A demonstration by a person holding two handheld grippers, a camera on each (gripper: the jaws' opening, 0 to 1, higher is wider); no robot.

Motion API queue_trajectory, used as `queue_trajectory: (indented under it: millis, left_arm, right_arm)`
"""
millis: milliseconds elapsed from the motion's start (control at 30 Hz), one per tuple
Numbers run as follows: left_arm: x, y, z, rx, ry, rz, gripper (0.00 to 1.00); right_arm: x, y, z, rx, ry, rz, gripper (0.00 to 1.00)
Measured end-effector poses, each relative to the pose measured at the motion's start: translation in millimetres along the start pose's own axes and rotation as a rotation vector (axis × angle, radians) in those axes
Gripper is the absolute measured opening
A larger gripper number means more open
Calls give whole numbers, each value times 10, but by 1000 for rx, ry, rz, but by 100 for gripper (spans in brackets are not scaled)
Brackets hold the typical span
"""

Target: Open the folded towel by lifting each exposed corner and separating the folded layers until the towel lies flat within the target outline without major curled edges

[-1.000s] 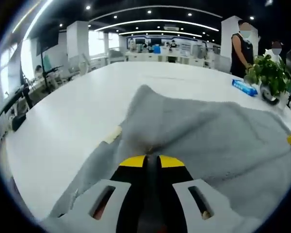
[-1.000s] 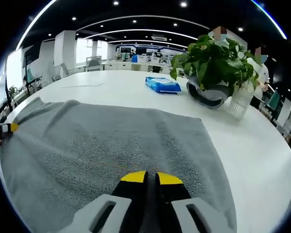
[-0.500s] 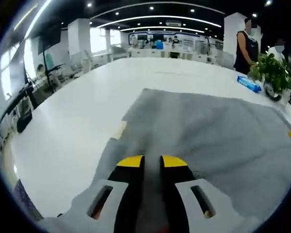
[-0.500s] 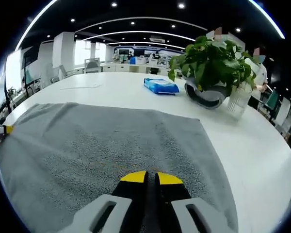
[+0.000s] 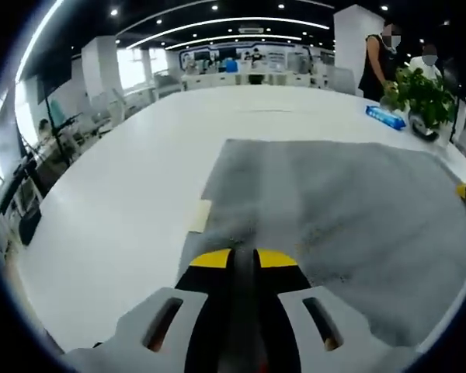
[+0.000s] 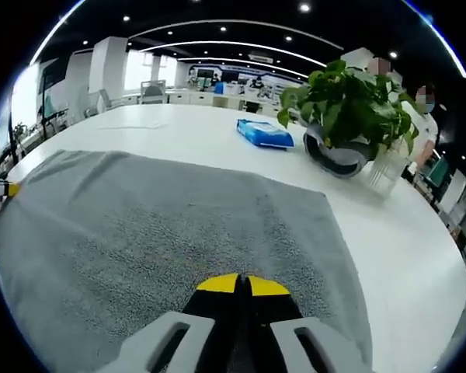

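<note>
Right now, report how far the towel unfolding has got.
Done: the grey towel lies spread in one flat layer on the white table, its far edge straight.
In hand: the left claw and right claw are each shut on its near edge.
Left: release it; a tan tape mark sits by its left edge, but no full outline shows.

Towel pulled out flat

A second ago the towel [image 5: 334, 210] rose in a hump ahead of my left hand-held gripper [image 5: 243, 258]; it has since dropped and lies smooth on the worktop [image 5: 116, 186], its far edge straight, with a tan patch [image 5: 199, 215] now uncovered beside it.
</note>
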State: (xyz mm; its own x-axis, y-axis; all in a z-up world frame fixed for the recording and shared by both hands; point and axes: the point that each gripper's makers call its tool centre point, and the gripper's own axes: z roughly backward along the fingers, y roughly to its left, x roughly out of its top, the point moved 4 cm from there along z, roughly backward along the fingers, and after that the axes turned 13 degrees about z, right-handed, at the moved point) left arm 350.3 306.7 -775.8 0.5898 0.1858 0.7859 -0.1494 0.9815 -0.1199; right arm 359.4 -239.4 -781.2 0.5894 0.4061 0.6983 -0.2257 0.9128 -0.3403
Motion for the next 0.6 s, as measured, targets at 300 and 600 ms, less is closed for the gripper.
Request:
queue_trajectory:
  millis: [300, 600]
  left_arm:
    - [213, 128, -245, -4, 14, -33, 11]
    - [403, 259, -460, 13, 6, -13, 11]
  right_arm:
    - [153, 71, -124, 54, 35, -12, 0]
    - [362, 136, -320, 105, 21, 20, 0]
